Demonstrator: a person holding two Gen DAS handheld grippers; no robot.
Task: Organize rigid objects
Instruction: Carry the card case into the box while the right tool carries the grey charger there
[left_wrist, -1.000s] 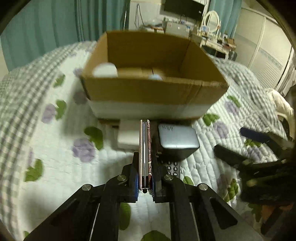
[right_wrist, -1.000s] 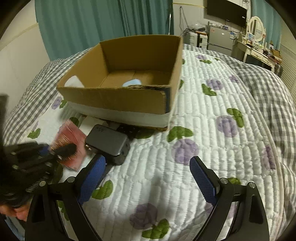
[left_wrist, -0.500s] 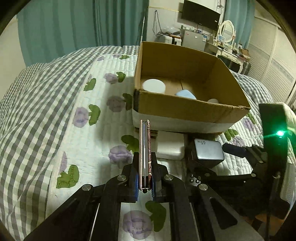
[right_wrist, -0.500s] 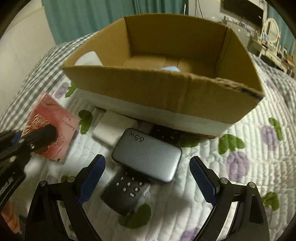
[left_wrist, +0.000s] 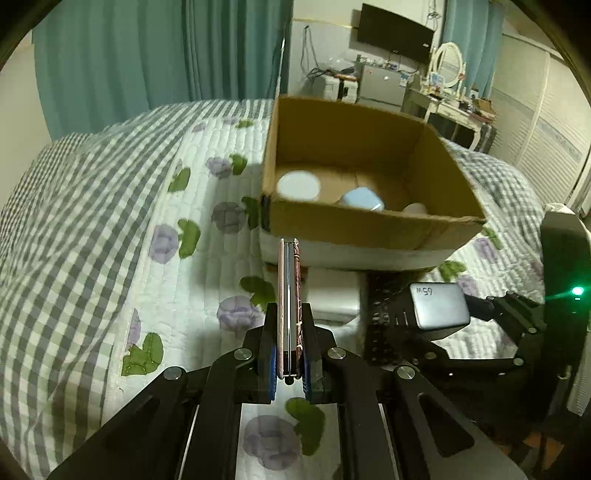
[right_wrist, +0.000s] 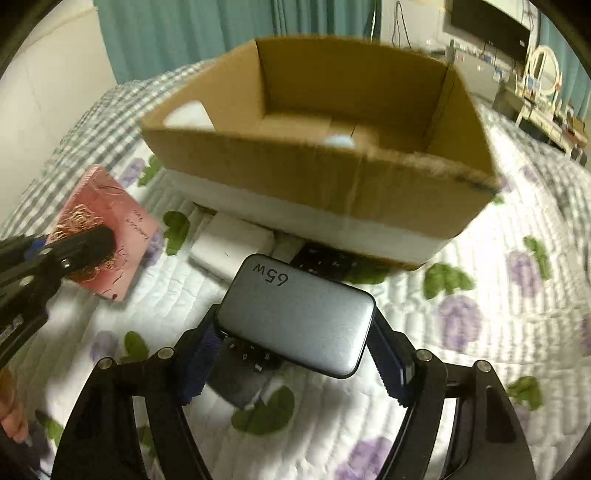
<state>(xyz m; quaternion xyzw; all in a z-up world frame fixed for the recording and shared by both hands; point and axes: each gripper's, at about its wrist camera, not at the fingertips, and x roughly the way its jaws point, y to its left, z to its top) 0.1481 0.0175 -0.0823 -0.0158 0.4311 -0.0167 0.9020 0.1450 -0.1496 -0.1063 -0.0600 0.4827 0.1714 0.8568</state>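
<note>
Left gripper pinches pink booklet edge-up; right gripper clamps grey charger by its ends, over remote and white block on quilt. Beyond: box. Risk: charger slips from shallow hold, or either load clips box's near wall.

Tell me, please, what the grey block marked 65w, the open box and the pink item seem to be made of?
Grey block: probably hard plastic or metal; matt, smooth, rounded corners, so which is unclear.
Box: corrugated cardboard, brown and matt, with frayed rim edges.
Pink item: likely card or a thin booklet, with shiny coppery foil print; layered edge visible.
</note>
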